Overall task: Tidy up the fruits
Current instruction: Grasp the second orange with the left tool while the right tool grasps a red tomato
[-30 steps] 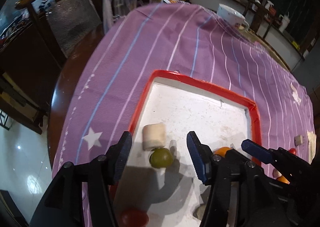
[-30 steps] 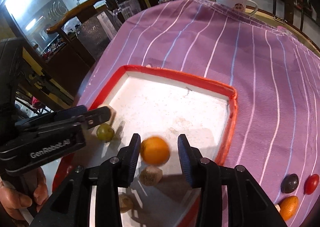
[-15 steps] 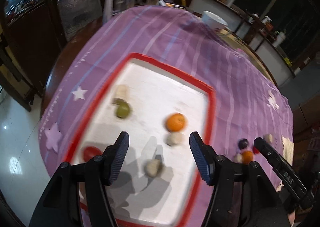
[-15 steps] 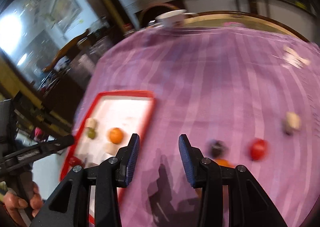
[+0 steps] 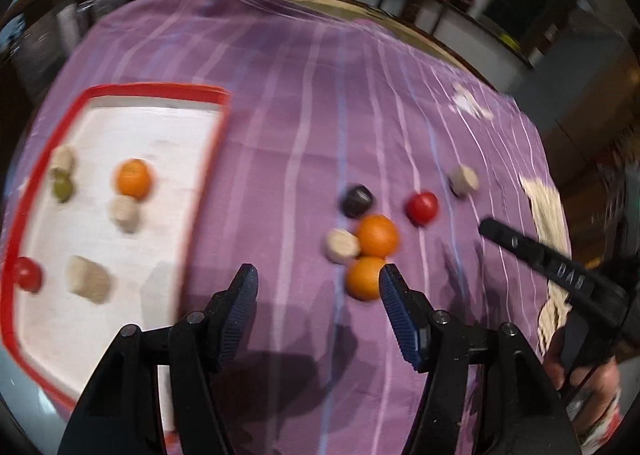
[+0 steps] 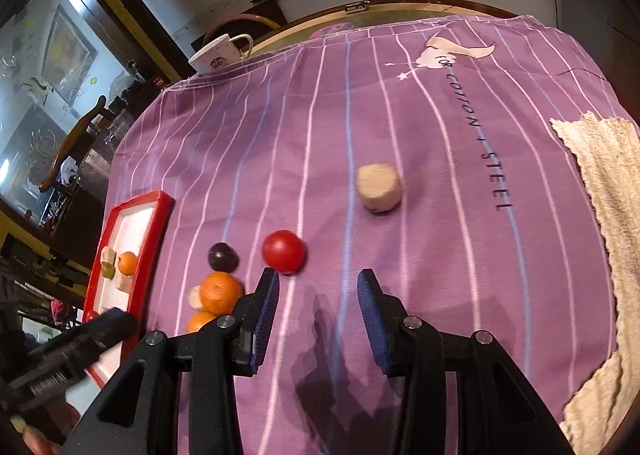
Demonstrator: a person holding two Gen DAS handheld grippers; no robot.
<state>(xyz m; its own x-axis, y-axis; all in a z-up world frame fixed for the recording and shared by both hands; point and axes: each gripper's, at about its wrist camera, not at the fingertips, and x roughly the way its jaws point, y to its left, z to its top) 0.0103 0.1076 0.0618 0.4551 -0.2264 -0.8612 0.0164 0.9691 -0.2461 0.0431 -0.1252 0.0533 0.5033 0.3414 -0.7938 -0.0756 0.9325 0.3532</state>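
Where striped purple cloth (image 6: 400,127) lies smooth: round glossy fruits (image 6: 284,256), rough beige towel (image 6: 604,191).

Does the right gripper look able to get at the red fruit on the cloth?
Probably yes: the right gripper is open and empty, and the red fruit lies just beyond its fingers, apart from its neighbours.

Bare purple cloth (image 6: 440,275) lies open between the red-rimmed tray (image 5: 218,143) and the loose fruit. A tight cluster blocks the middle: two oranges (image 5: 377,235) touching, a pale piece (image 5: 341,245) against them, a dark plum (image 5: 357,200) just behind. The red tomato (image 6: 283,251) and the pale block (image 6: 379,187) stand apart, with room around each. A towel (image 6: 600,191) covers the tabletop's right edge.
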